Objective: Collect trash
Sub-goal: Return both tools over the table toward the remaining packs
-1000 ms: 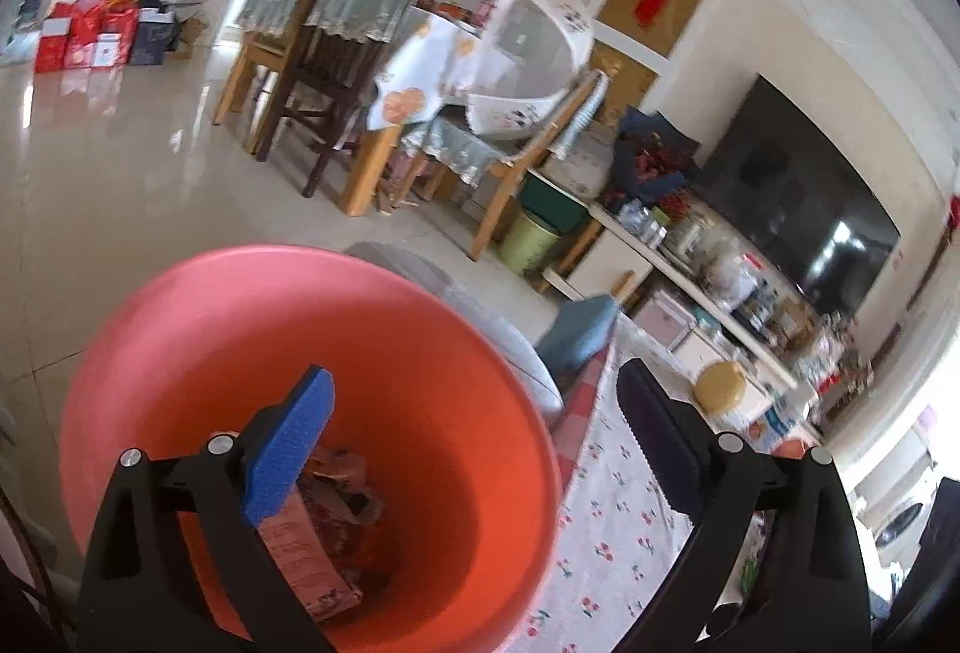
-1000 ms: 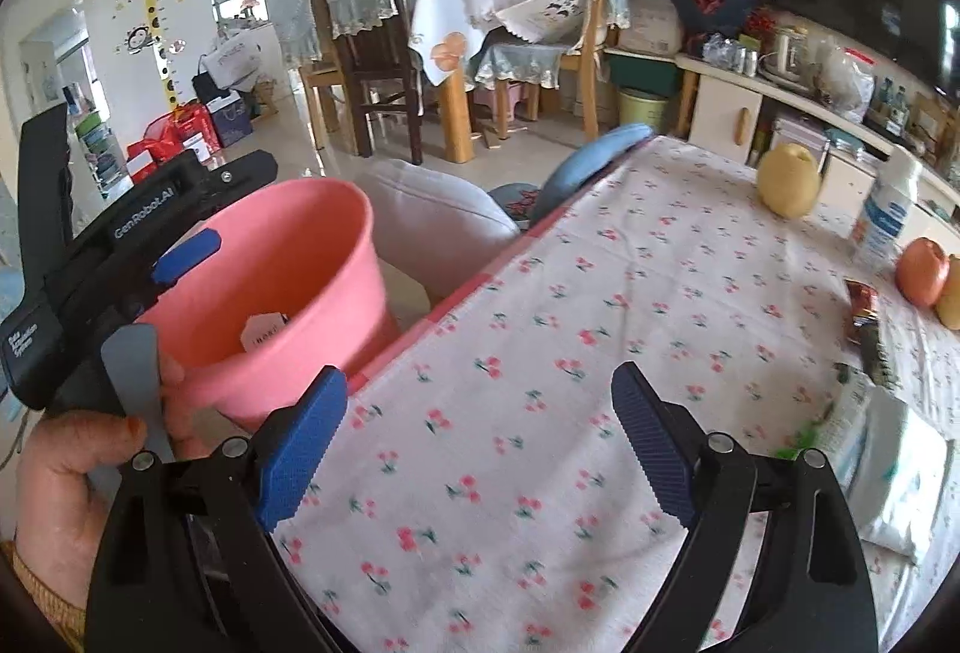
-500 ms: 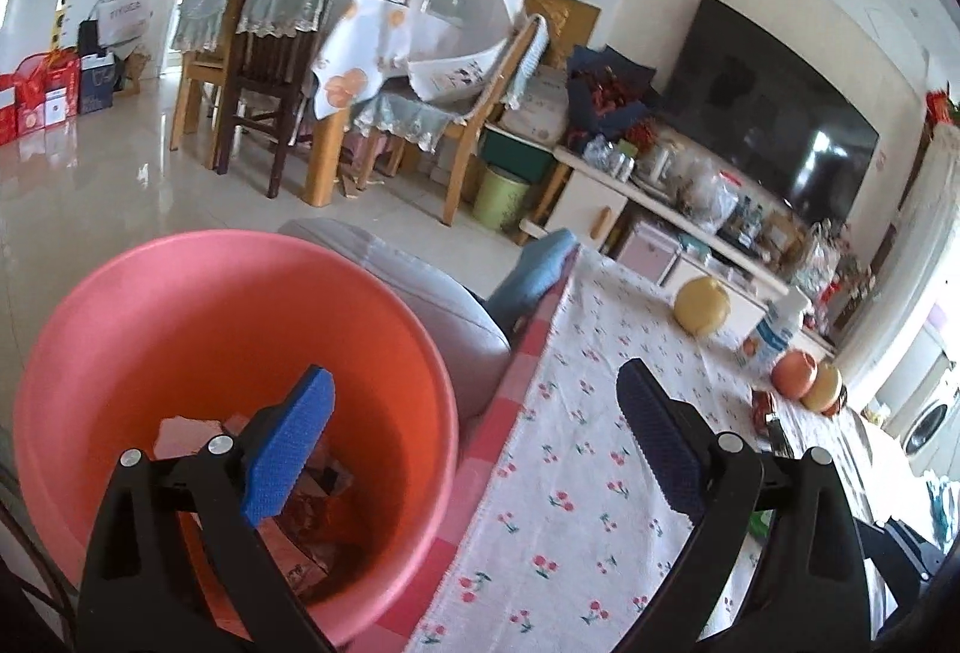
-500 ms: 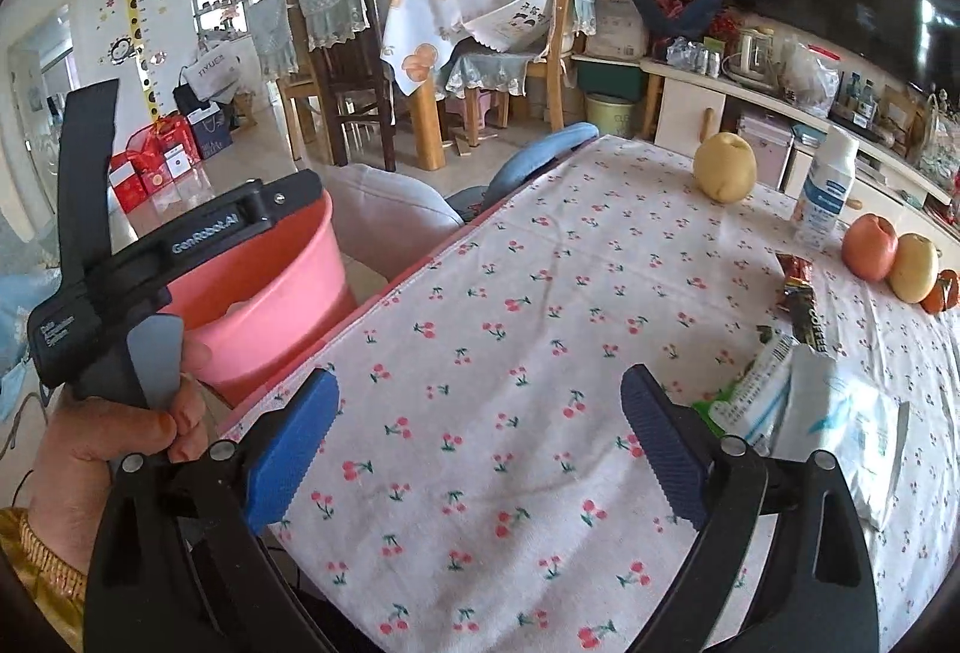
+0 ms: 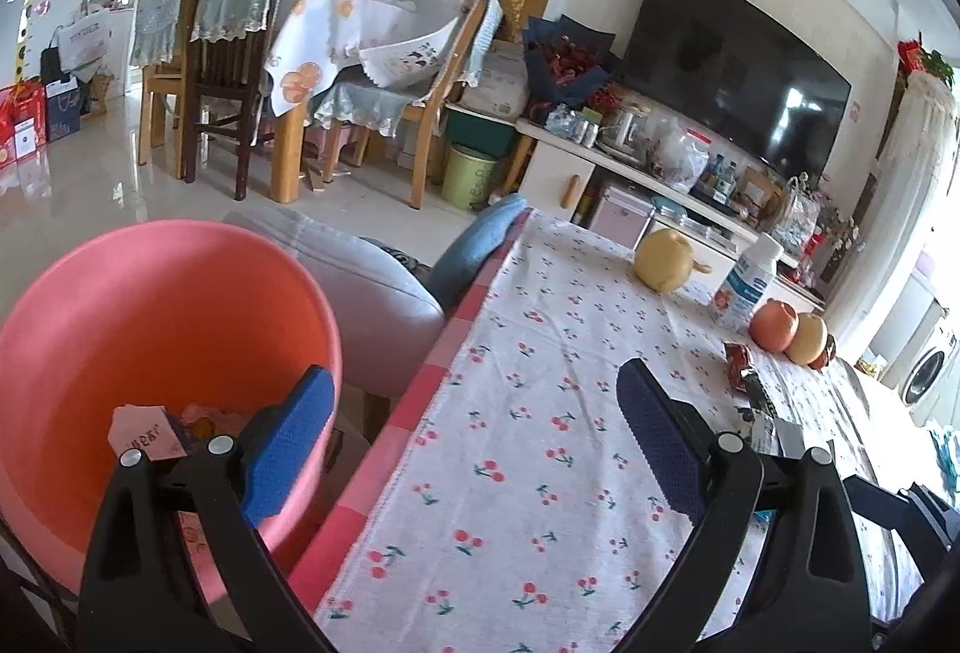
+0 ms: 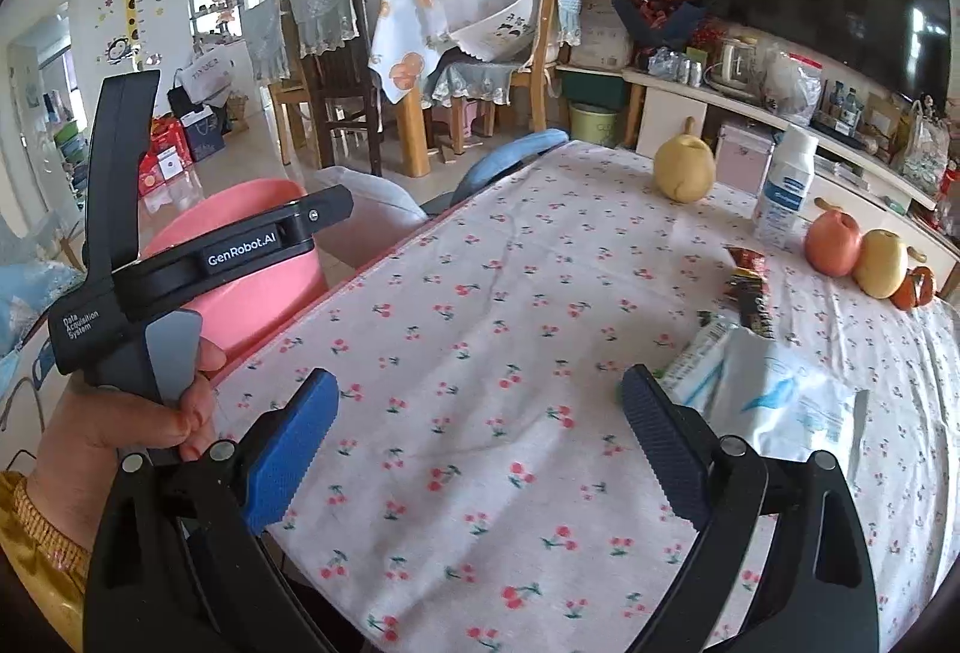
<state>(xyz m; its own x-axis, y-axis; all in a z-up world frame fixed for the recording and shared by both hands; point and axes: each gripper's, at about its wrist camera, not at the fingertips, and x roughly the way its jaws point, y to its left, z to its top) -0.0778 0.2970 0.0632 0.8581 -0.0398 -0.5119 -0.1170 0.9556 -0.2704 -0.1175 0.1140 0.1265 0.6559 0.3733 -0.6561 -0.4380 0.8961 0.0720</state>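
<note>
Wrapper [image 6: 747, 287]: light, crinkly, slippery; pinch its middle flat. Your left gripper [image 5: 474, 437] and right gripper [image 6: 480, 434]: both wide, empty.

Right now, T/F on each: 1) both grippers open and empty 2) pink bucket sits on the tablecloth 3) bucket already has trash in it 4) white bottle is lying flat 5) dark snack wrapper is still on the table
1) True: left gripper and right gripper are open, nothing between the fingers.
2) False: the pink bucket is off the table, beside its left edge.
3) True: paper scraps lie inside.
4) False: the white bottle stands upright.
5) True: the dark snack wrapper lies on the cloth, next to a white plastic bag.
</note>
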